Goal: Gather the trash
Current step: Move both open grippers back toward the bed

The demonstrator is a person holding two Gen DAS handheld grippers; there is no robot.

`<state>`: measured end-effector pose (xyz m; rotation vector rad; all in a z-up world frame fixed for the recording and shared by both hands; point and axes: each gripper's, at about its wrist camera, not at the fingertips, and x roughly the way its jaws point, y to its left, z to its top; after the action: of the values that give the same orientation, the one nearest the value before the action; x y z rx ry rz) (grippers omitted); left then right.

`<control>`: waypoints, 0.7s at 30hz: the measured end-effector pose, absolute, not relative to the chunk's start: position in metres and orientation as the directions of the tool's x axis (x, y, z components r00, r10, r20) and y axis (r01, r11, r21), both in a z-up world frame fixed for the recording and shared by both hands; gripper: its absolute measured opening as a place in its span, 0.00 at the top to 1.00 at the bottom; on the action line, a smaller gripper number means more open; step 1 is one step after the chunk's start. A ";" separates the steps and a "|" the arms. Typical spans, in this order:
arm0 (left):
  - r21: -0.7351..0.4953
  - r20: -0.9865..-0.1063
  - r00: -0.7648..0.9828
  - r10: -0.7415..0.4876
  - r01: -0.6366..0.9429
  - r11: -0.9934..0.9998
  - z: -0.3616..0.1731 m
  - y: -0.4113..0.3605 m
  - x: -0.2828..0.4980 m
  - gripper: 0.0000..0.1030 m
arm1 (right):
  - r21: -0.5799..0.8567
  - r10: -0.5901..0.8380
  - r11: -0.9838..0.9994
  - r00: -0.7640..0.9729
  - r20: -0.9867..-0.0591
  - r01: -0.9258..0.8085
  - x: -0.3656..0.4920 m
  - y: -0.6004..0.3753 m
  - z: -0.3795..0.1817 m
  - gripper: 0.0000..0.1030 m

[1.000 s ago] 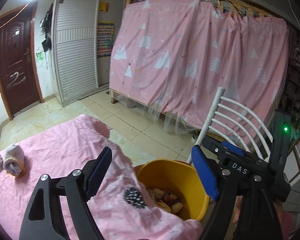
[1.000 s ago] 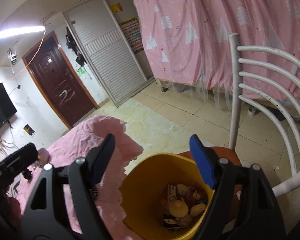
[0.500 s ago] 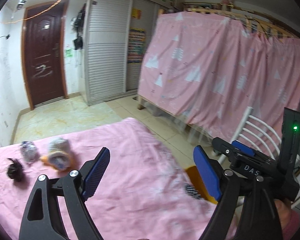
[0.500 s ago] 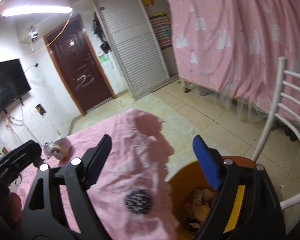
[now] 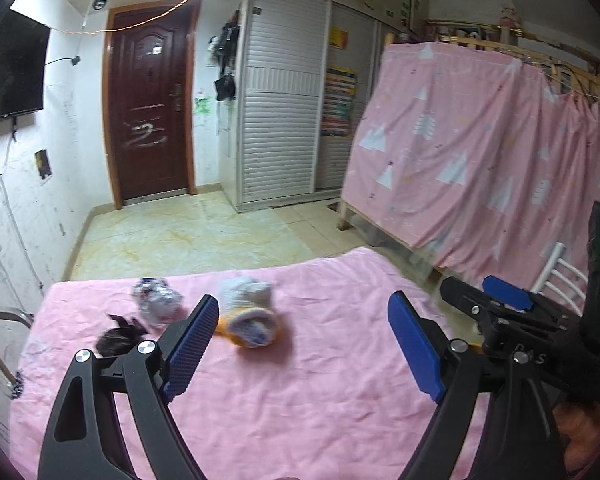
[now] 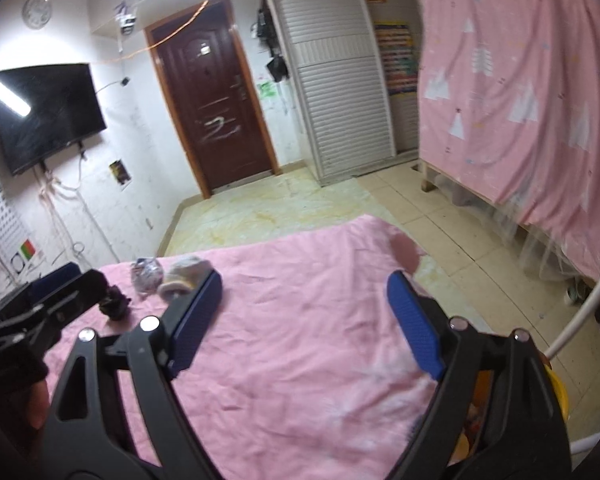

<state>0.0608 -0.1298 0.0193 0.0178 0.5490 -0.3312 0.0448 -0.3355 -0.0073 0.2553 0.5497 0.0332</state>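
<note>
Trash items lie in a loose cluster near the far left part of a table draped in a pink cloth. Largest of them is a rolled white-and-orange glove, its long axis running from the far edge toward the viewer; its open, orange-rimmed cuff faces the near side and slightly right, its grey-white body points away toward the floor beyond. Just left of it sits a crumpled clear wrapper with blurred blue and red print, not legible. Nearer and further left lies a small dark crumpled scrap, partly hidden behind a gripper finger; its axis cannot be told.

Left gripper hovers above the cloth, blue pads spread wide with nothing between them; the glove lies beyond its left pad, apart from it. Right gripper is likewise released, jaws wide and empty over bare cloth; from its camera the same three items appear at far left, close to the left gripper's body. White letters on the right gripper's body, seen from the left wrist, are too blurred to read with certainty.

A yellow bin shows at the table's right side, beside a white chair. White scrawled marks cross the brown door; they spell nothing readable.
</note>
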 end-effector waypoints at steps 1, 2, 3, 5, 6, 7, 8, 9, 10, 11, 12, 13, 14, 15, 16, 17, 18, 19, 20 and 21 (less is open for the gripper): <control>-0.066 -0.518 0.804 -0.294 0.305 0.950 0.019 -0.125 0.063 0.25 | 0.242 0.105 0.970 0.852 -0.513 0.026 0.049 -0.329 -0.006 0.21; -0.057 -0.523 0.807 -0.274 0.287 0.956 0.017 -0.117 0.067 0.25 | 0.238 0.111 0.971 0.850 -0.514 0.017 0.053 -0.324 -0.005 0.21; -0.054 -0.526 0.809 -0.264 0.277 0.959 0.017 -0.114 0.070 0.25 | 0.238 0.118 0.971 0.849 -0.515 0.010 0.056 -0.320 -0.004 0.21; -0.049 -0.533 0.811 -0.240 0.253 0.966 0.015 -0.102 0.076 0.25 | 0.235 0.134 0.972 0.843 -0.521 -0.009 0.065 -0.308 -0.004 0.20; -0.046 -0.537 0.813 -0.226 0.240 0.970 0.014 -0.095 0.079 0.25 | 0.233 0.139 0.972 0.841 -0.524 -0.015 0.068 -0.304 -0.004 0.20; -0.045 -0.541 0.814 -0.213 0.225 0.973 0.012 -0.088 0.083 0.24 | 0.229 0.145 0.973 0.837 -0.528 -0.024 0.072 -0.299 -0.005 0.20; -0.043 -0.543 0.814 -0.205 0.217 0.975 0.011 -0.084 0.085 0.25 | 0.227 0.152 0.973 0.833 -0.532 -0.033 0.076 -0.294 -0.005 0.20; -0.040 -0.547 0.815 -0.192 0.204 0.978 0.011 -0.079 0.088 0.25 | 0.226 0.161 0.973 0.828 -0.537 -0.043 0.081 -0.289 -0.006 0.20; -0.037 -0.550 0.815 -0.182 0.194 0.980 0.009 -0.074 0.091 0.25 | 0.225 0.169 0.973 0.823 -0.541 -0.052 0.085 -0.284 -0.007 0.20; -0.035 -0.555 0.815 -0.169 0.181 0.983 0.008 -0.067 0.095 0.24 | 0.225 0.175 0.973 0.820 -0.544 -0.058 0.087 -0.279 -0.006 0.20; -0.033 -0.557 0.815 -0.162 0.173 0.984 0.007 -0.063 0.096 0.24 | 0.225 0.181 0.972 0.817 -0.547 -0.065 0.090 -0.275 -0.007 0.20; -0.029 -0.559 0.815 -0.153 0.165 0.986 0.006 -0.059 0.098 0.25 | 0.224 0.187 0.972 0.814 -0.550 -0.073 0.093 -0.270 -0.008 0.20; -0.025 -0.562 0.814 -0.143 0.157 0.987 0.004 -0.055 0.101 0.25 | 0.223 0.193 0.972 0.810 -0.553 -0.079 0.097 -0.267 -0.008 0.20; -0.020 -0.567 0.813 -0.133 0.147 0.989 0.002 -0.051 0.103 0.25 | 0.224 0.201 0.971 0.806 -0.557 -0.087 0.101 -0.263 -0.008 0.20; -0.016 -0.571 0.811 -0.124 0.141 0.990 0.001 -0.049 0.107 0.24 | 0.226 0.206 0.970 0.803 -0.559 -0.092 0.104 -0.261 -0.011 0.20; -0.013 -0.576 0.809 -0.116 0.133 0.991 -0.001 -0.044 0.110 0.25 | 0.228 0.214 0.969 0.797 -0.564 -0.098 0.107 -0.258 -0.012 0.20; -0.010 -0.585 0.804 -0.107 0.126 0.992 -0.004 -0.040 0.114 0.24 | 0.231 0.220 0.968 0.792 -0.569 -0.103 0.110 -0.256 -0.014 0.20; -0.009 -0.596 0.797 -0.100 0.118 0.993 -0.007 -0.036 0.118 0.24 | 0.235 0.229 0.966 0.784 -0.577 -0.109 0.115 -0.252 -0.016 0.20; -0.012 -0.607 0.789 -0.098 0.113 0.993 -0.011 -0.033 0.122 0.24 | 0.237 0.234 0.965 0.779 -0.581 -0.113 0.118 -0.250 -0.018 0.20; -0.015 -0.615 0.783 -0.095 0.109 0.994 -0.014 -0.031 0.125 0.25 | 0.240 0.239 0.964 0.774 -0.587 -0.117 0.122 -0.248 -0.019 0.20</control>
<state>0.1253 -0.0309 -0.0142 0.0219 0.6626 -0.1104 0.1219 -0.2476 -0.0194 0.1943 0.6596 0.1940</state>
